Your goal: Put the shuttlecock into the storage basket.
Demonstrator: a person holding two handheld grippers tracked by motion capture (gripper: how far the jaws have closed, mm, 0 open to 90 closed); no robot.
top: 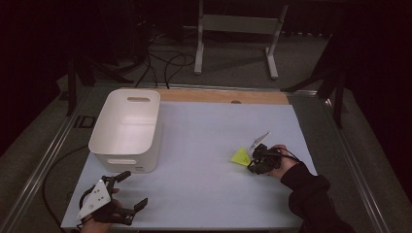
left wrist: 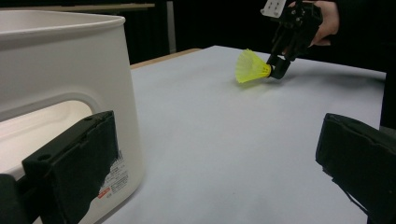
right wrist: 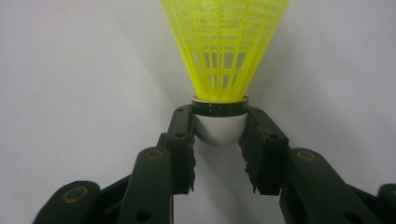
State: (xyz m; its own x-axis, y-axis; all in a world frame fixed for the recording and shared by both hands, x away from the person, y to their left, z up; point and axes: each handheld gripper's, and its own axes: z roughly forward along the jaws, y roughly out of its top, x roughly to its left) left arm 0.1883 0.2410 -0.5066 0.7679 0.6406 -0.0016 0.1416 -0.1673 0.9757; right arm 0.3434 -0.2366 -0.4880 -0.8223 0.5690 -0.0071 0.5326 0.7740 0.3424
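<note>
One white bin [top: 127, 127] stands near the table's [top: 204, 184] far left corner, nothing visible inside. Near the right edge, the right gripper [top: 253, 158] clamps the white cork of the single yellow shuttlecock [top: 241, 156], low over the table. The left gripper [top: 130, 190], jaws wide apart and holding nothing, rests at the near left corner.

My overhead cam looks down the whole table [top: 204, 194]; the left gripper cam skims low across it, and the right one's jammed up against the yellow shuttlecock [right wrist: 224, 56], which all three catch.
</note>
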